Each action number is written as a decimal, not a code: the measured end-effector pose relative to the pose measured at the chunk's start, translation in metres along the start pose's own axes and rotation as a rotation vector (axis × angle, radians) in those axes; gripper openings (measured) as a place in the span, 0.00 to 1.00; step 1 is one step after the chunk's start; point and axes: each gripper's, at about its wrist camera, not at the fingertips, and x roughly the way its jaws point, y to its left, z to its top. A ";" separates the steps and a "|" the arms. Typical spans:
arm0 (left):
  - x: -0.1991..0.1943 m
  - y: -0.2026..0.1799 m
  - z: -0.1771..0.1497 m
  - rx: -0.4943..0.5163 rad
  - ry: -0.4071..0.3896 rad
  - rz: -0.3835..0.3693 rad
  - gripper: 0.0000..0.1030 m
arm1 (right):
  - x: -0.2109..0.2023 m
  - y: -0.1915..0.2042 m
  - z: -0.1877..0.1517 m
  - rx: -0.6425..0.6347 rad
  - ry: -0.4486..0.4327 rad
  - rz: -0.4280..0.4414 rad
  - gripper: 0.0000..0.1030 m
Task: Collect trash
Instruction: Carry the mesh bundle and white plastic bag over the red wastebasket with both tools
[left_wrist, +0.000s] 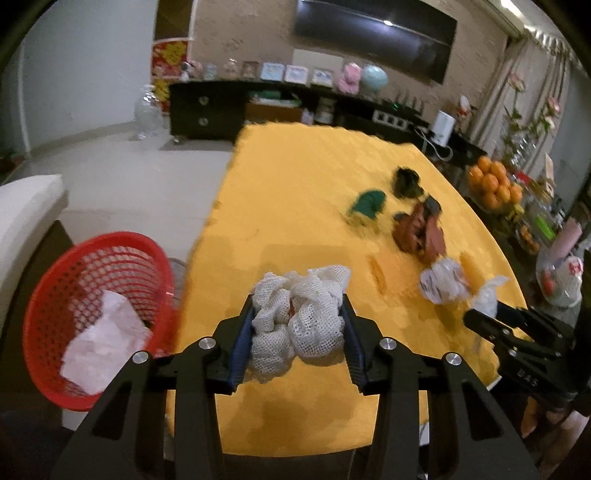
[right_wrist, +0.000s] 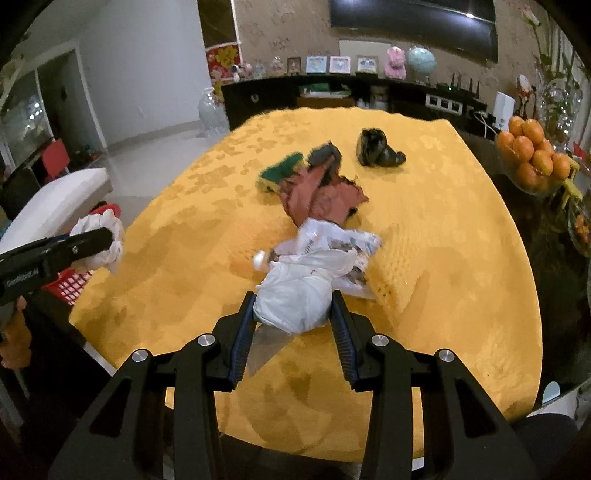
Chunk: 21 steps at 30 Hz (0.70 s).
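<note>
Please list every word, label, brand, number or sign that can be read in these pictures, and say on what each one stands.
"DAS": on the black body of the right tool, seen from the left wrist.
White lettering on the body of the left tool: too blurred to read.
Print on the crumpled paper: too small to read.
Red and yellow poster: characters blurred, unreadable.

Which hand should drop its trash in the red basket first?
Probably the left. The left gripper holds the white mesh wad, and the red basket sits just to its left. The right gripper holds a white plastic bag farther away, over the table.
</note>
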 end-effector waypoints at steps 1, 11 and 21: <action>-0.004 0.004 0.001 -0.008 -0.009 0.008 0.40 | -0.003 0.003 0.002 -0.005 -0.007 0.005 0.38; -0.041 0.059 0.013 -0.105 -0.102 0.160 0.40 | -0.018 0.033 0.023 -0.039 -0.050 0.047 0.38; -0.066 0.107 0.010 -0.171 -0.149 0.283 0.40 | -0.017 0.073 0.046 -0.081 -0.070 0.102 0.38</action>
